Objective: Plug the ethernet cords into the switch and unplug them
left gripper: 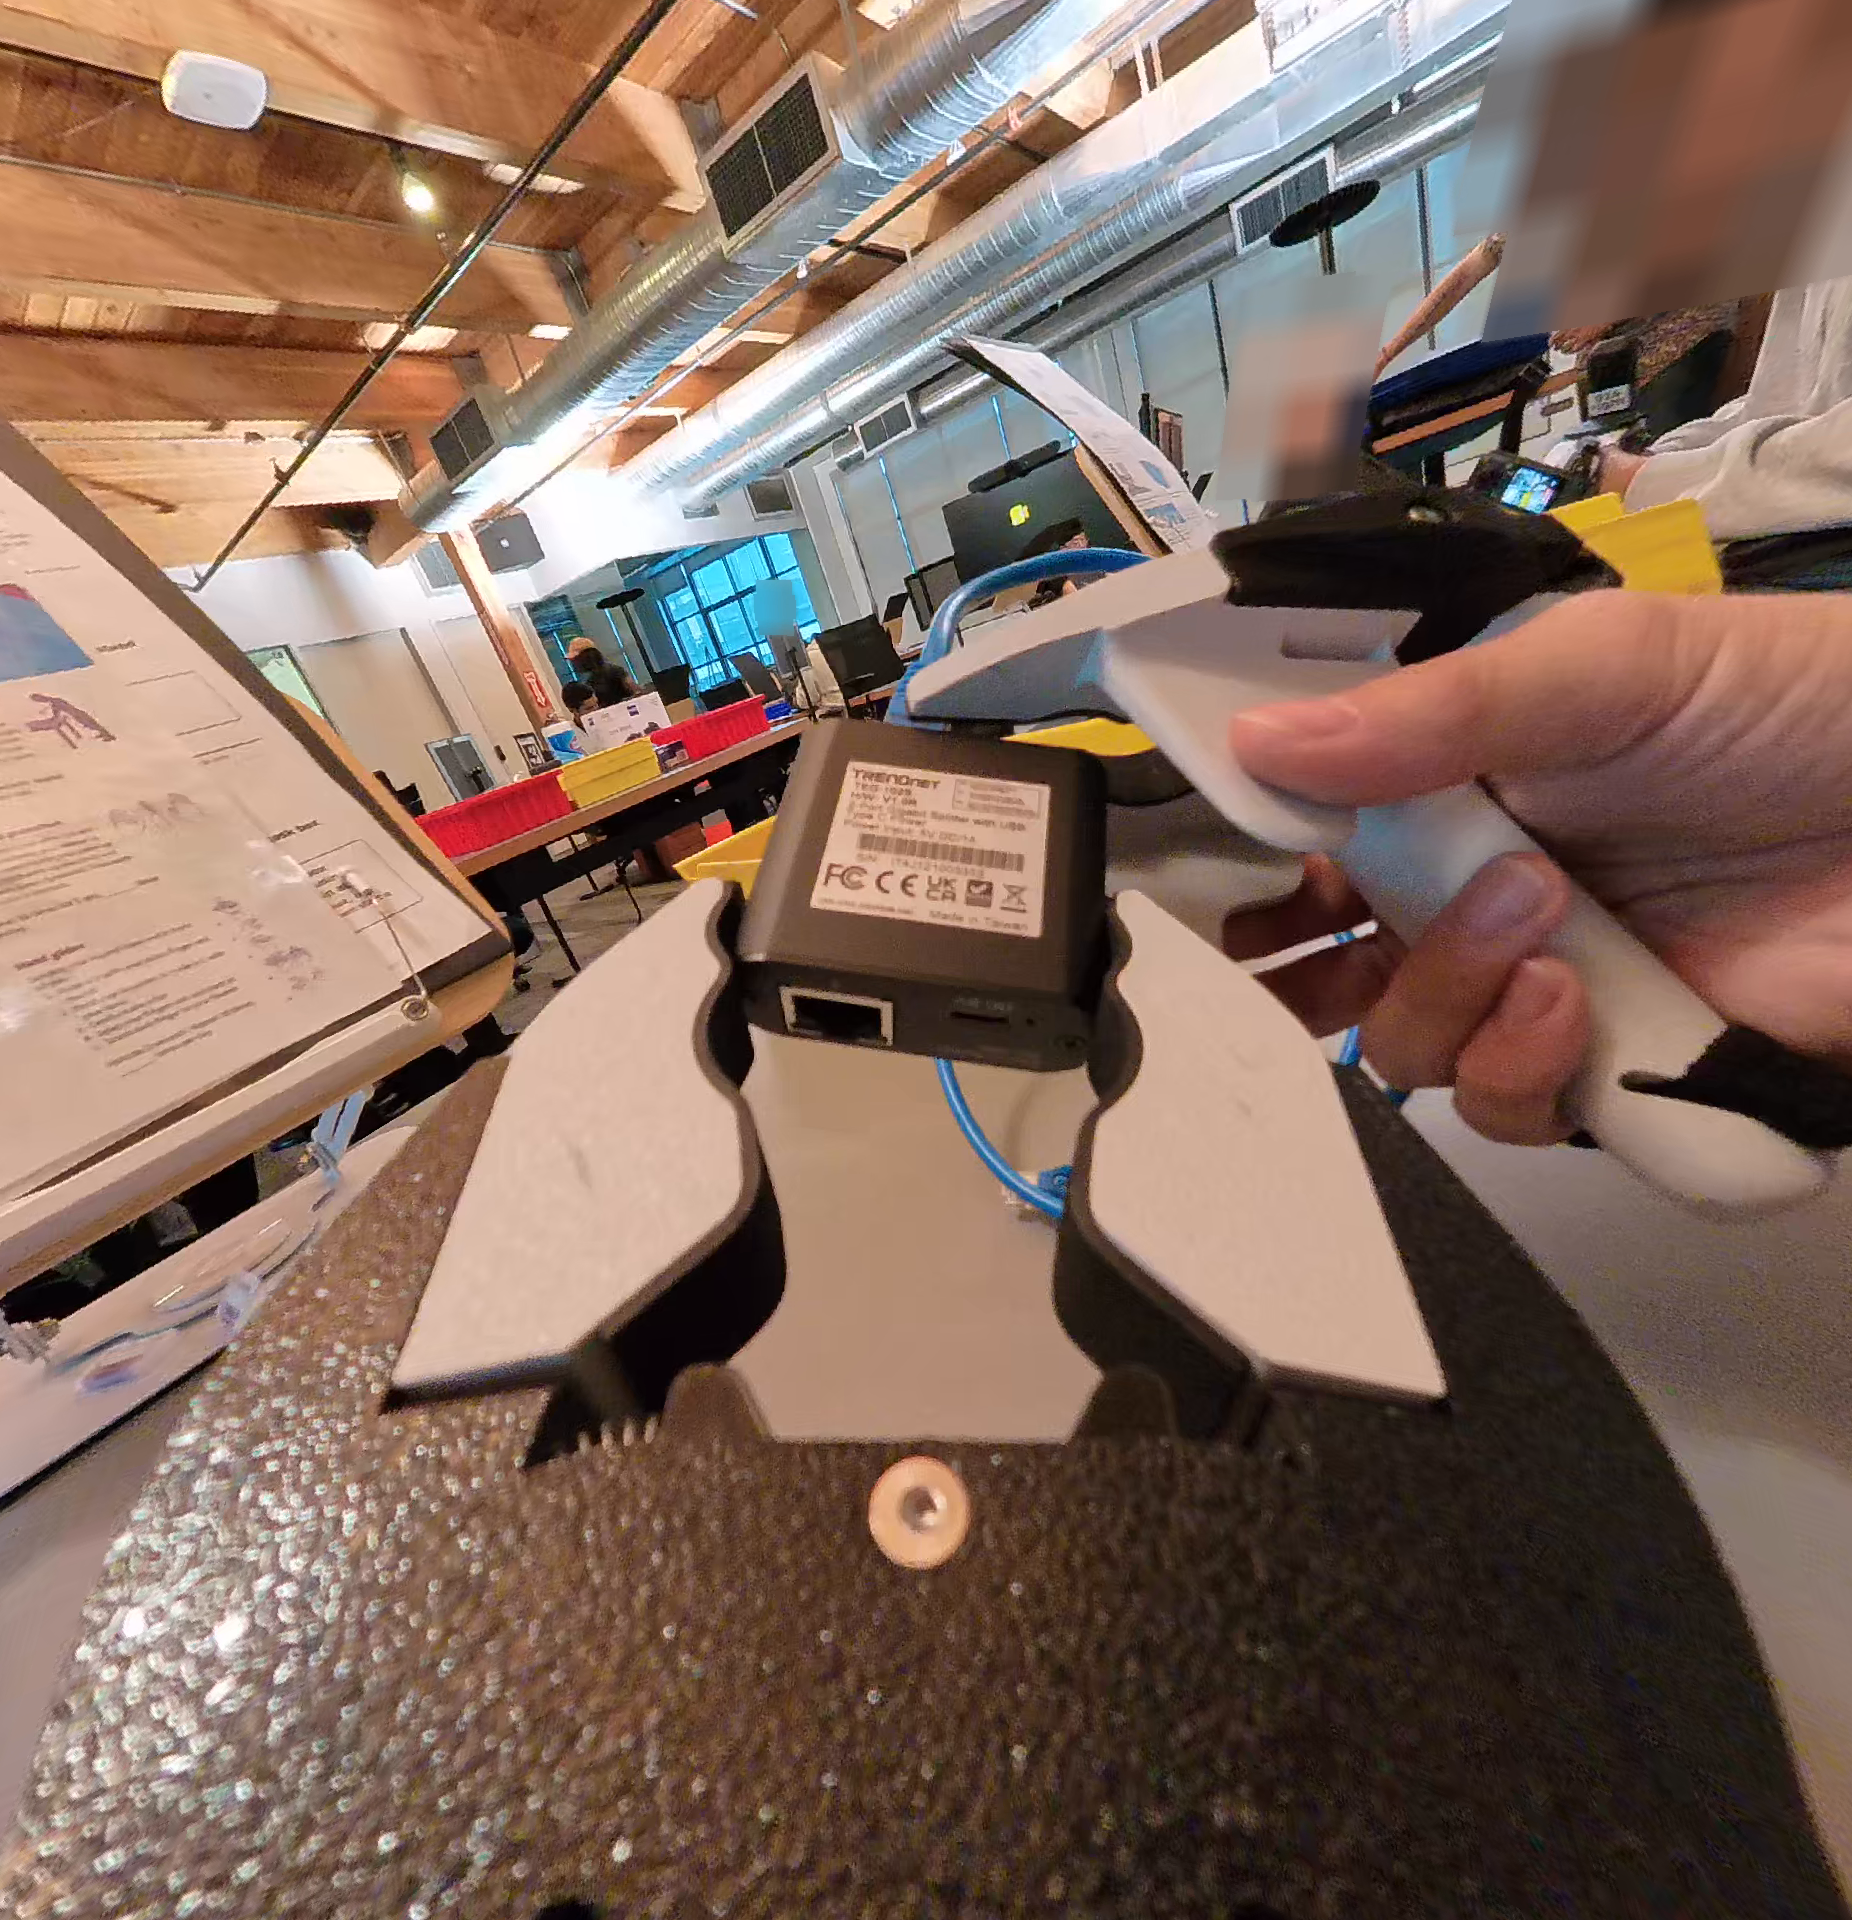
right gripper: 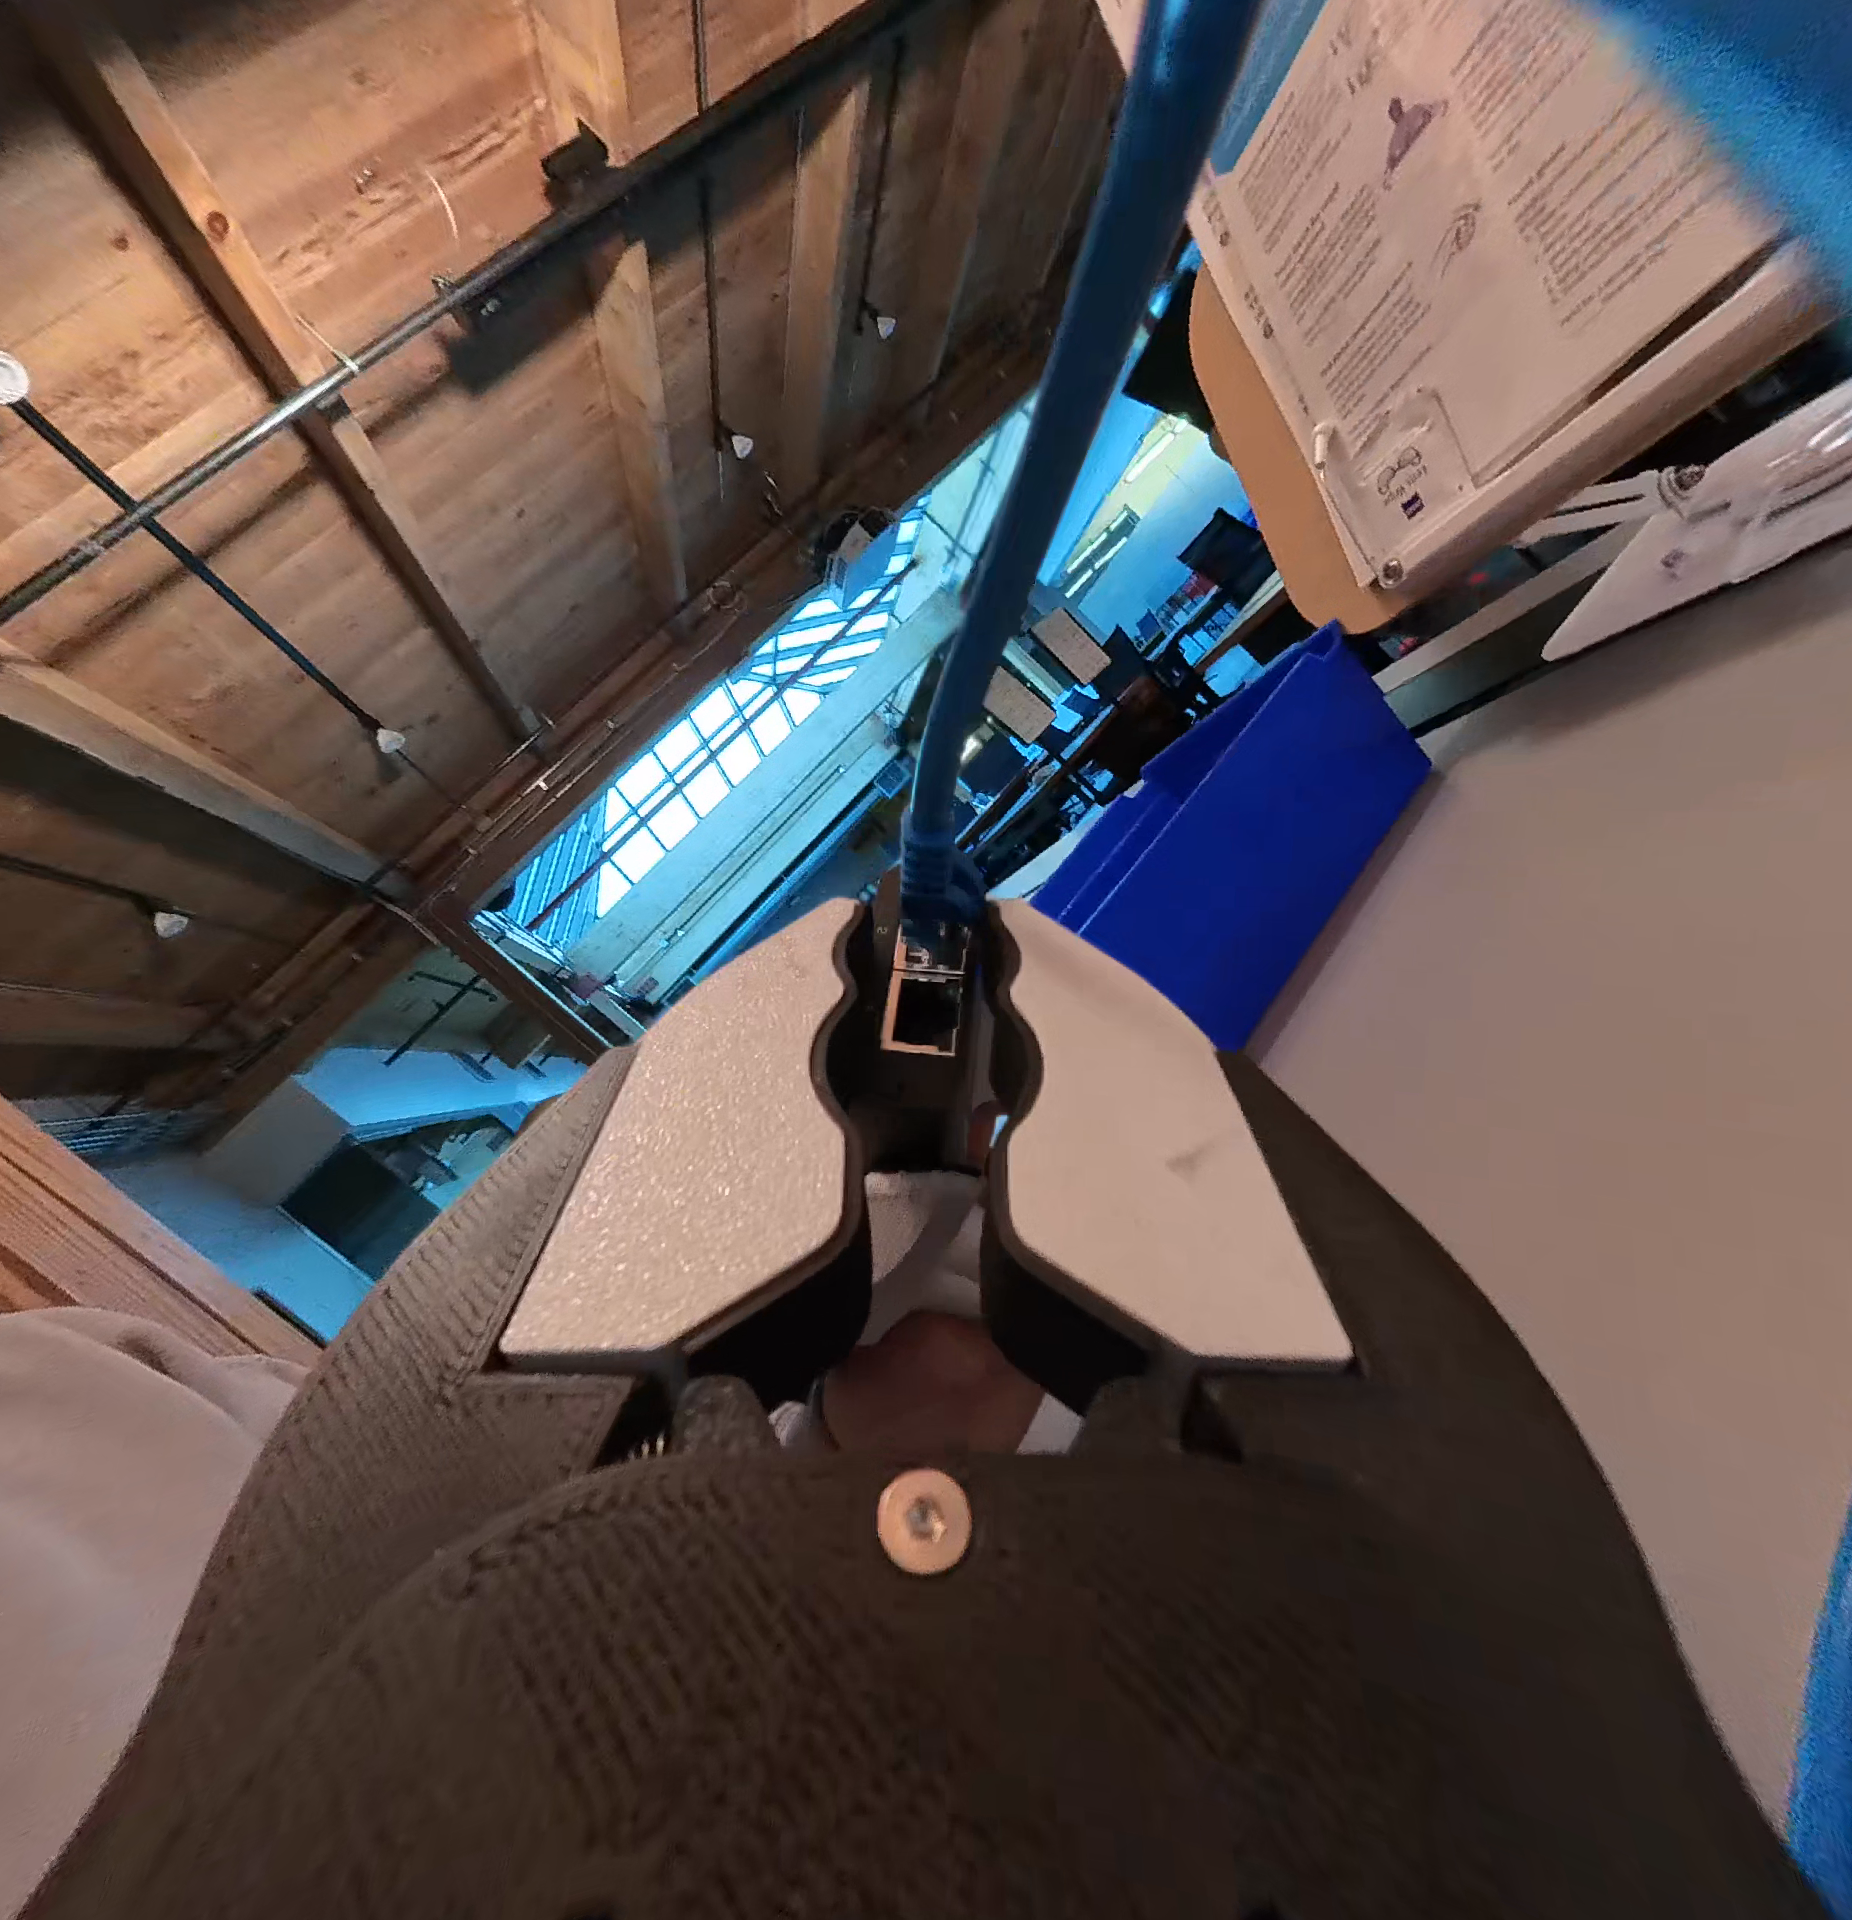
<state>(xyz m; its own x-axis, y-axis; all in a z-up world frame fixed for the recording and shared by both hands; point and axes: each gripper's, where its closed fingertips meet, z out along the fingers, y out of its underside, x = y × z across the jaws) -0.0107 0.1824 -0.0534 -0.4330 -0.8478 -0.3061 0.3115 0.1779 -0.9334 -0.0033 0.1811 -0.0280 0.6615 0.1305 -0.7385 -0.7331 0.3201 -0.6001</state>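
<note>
1. My left hand-held gripper (left gripper: 917,997) holds the black ethernet switch (left gripper: 927,894) by its sides, lifted off the grey worktop (left gripper: 1680,1351), label side up.
2. In the left wrist view the near face of the switch shows one empty ethernet port (left gripper: 837,1016) and a smaller slot (left gripper: 989,1013) beside it, too dark to identify.
3. My right hand-held gripper (right gripper: 922,997) is narrowed around the switch (right gripper: 917,1039) from the other end; whether the pads actually press on it I can't tell, contact is hidden.
4. The right wrist view shows two stacked ports: the far one has the blue ethernet cord (right gripper: 1067,416) plugged in, the near one (right gripper: 920,1020) is empty.
5. The cord runs up out of frame; the blue blur along the right edge is hard to make out.
6. A blue plug end (left gripper: 1041,1195) lies on the worktop under the switch, partly hidden by my left fingers (left gripper: 610,1122).
7. The hand (left gripper: 1587,831) on the right hand-held gripper's handle is cut off at the frame edge.
8. A document stand (left gripper: 174,810) and blue bins (right gripper: 1244,842) sit at the sides.
</note>
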